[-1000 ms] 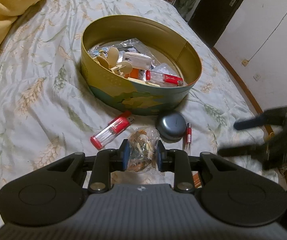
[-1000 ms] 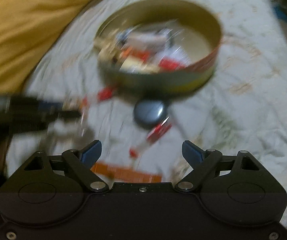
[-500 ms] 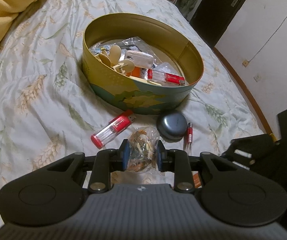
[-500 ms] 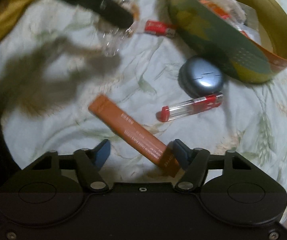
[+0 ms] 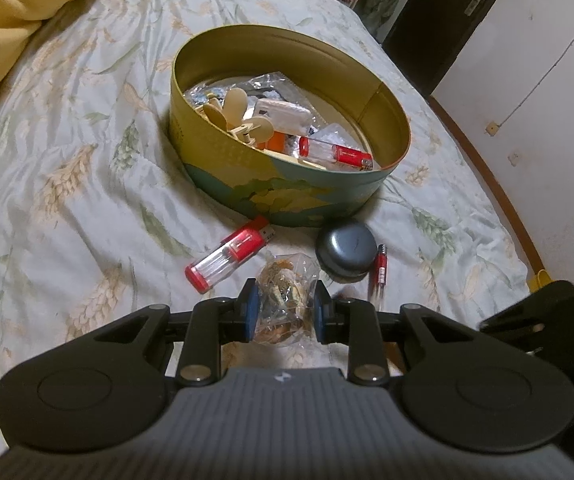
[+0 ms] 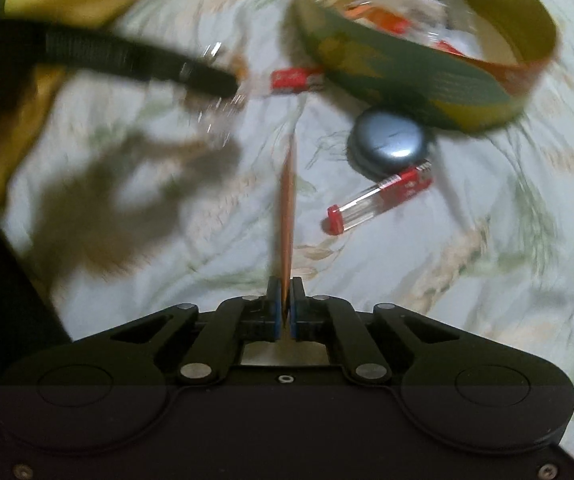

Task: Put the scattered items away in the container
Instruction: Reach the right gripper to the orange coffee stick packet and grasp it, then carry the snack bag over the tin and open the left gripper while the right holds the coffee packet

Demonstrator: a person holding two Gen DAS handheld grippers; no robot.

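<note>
Orange flat packet (image 6: 288,200), edge-on, long axis pointing away toward the tin (image 6: 419,80), is pinched by the right tongs (image 6: 285,312), with a grey round case (image 6: 391,144) and a lighter (image 6: 379,198) lying beside its path, while the left tongs (image 5: 285,312) pinch a clear snack bag (image 5: 287,300).

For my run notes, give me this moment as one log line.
left gripper: shut on snack bag | right gripper: just closed on orange packet | tin: part filled | two lighters, round case on bed
</note>
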